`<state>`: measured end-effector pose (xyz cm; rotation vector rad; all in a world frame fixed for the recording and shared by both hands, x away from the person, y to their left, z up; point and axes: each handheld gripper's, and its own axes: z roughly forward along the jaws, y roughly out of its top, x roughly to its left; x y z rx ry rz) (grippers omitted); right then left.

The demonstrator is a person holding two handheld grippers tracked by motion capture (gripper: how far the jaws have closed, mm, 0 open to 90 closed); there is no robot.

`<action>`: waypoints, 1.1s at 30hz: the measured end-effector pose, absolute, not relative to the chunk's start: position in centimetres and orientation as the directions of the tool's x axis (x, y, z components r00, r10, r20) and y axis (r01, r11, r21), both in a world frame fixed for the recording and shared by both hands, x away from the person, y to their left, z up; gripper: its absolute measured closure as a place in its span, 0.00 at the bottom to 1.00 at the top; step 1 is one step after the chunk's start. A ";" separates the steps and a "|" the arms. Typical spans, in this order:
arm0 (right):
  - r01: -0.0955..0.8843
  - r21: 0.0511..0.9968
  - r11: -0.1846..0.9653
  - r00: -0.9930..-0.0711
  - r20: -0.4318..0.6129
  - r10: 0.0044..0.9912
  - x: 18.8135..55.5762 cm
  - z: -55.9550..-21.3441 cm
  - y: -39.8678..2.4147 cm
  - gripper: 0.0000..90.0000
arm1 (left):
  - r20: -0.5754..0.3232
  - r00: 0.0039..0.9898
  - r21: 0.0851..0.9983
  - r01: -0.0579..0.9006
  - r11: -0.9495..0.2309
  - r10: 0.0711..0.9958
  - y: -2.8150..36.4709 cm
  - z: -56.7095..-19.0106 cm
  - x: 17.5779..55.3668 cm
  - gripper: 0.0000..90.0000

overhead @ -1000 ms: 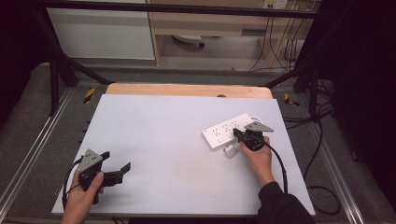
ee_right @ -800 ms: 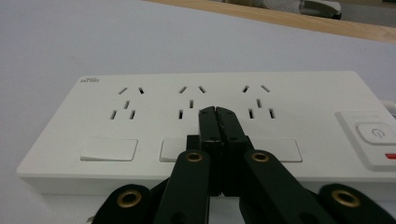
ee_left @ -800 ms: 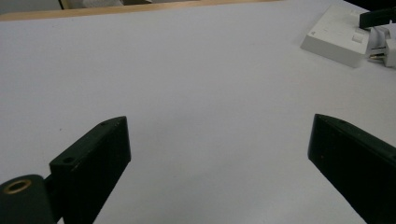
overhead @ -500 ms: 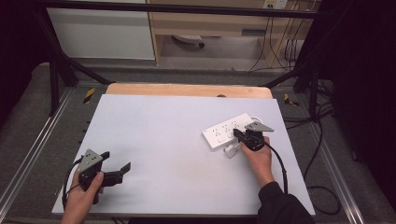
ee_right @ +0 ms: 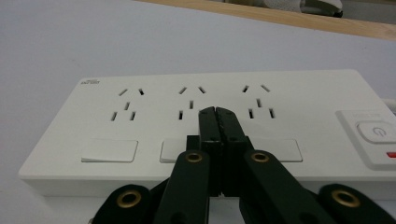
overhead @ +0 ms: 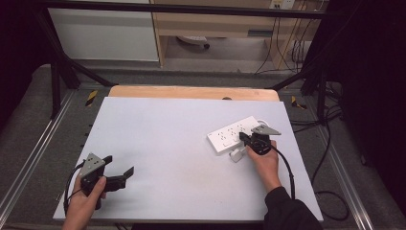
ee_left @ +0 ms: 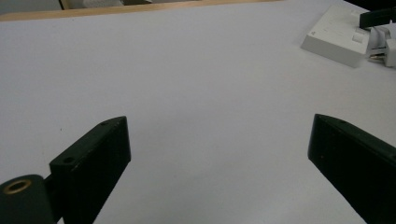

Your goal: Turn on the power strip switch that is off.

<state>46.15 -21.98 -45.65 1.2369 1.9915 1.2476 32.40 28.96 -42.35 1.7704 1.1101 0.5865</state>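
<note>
A white power strip (overhead: 234,134) with three sockets lies on the right part of the white table (overhead: 167,129). Its three sockets (ee_right: 191,100) and power button (ee_right: 377,131) face up. My right gripper (overhead: 244,137) is shut, with nothing between the jaws, and its tips (ee_right: 217,112) rest over the strip's middle socket. A small white plug (overhead: 235,155) lies against the strip's near edge, beside that hand. My left gripper (overhead: 119,164) is open at the table's near left, its jaws wide apart (ee_left: 219,140) over bare tabletop. The strip (ee_left: 334,39) is far off to its right.
A wooden board (overhead: 191,92) edges the table's far side. Metal rails (overhead: 33,148) run along both sides. Cables (overhead: 330,191) hang off the right edge. A cabinet and shelf (overhead: 215,24) stand beyond the table.
</note>
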 end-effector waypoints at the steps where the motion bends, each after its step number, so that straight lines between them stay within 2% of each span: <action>1: 0.438 0.882 0.175 -0.475 0.062 0.878 46.2 -45.7 -22.0 1.00 | -0.077 0.477 0.890 0.429 -0.155 0.876 29.0 -42.3 32.4 0.06; 33: 0.417 0.896 0.151 -0.474 0.073 0.877 45.7 -44.7 -22.3 0.98 | -0.079 0.476 0.890 0.430 -0.154 0.876 29.0 -42.3 32.4 0.06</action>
